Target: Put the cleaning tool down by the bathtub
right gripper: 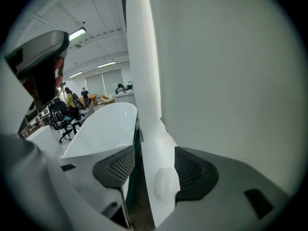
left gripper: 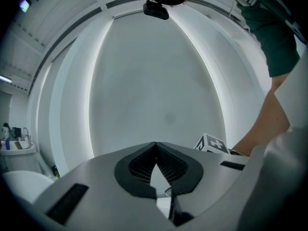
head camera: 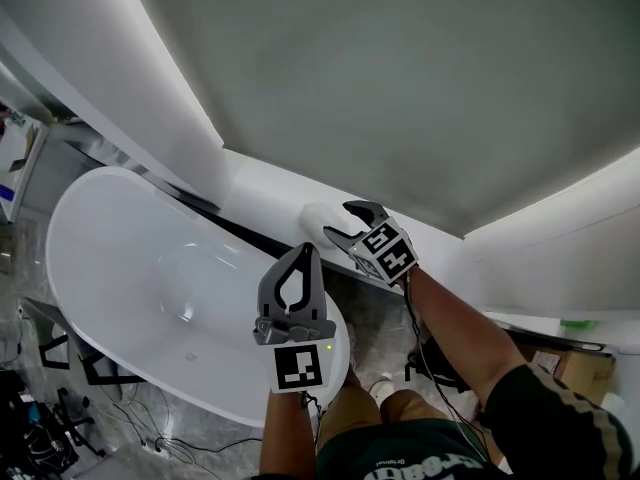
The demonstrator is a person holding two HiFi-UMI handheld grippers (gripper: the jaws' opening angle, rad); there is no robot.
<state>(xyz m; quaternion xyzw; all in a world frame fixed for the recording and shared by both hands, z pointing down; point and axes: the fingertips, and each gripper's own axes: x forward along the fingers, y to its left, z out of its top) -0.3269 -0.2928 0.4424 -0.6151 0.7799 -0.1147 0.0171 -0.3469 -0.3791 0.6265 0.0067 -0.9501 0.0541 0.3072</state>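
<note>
A white ledge [head camera: 268, 202] beside the bathtub [head camera: 110, 258] carries a white cleaning pad [head camera: 318, 220].

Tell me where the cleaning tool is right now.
In the head view, the white cleaning tool lies right of centre on the white ledge between the bathtub and the wall, between the open jaws of the right gripper.

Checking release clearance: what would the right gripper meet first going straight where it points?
Probably the white cleaning tool, lying on the ledge between the open jaws of the right gripper; depth unclear.
</note>
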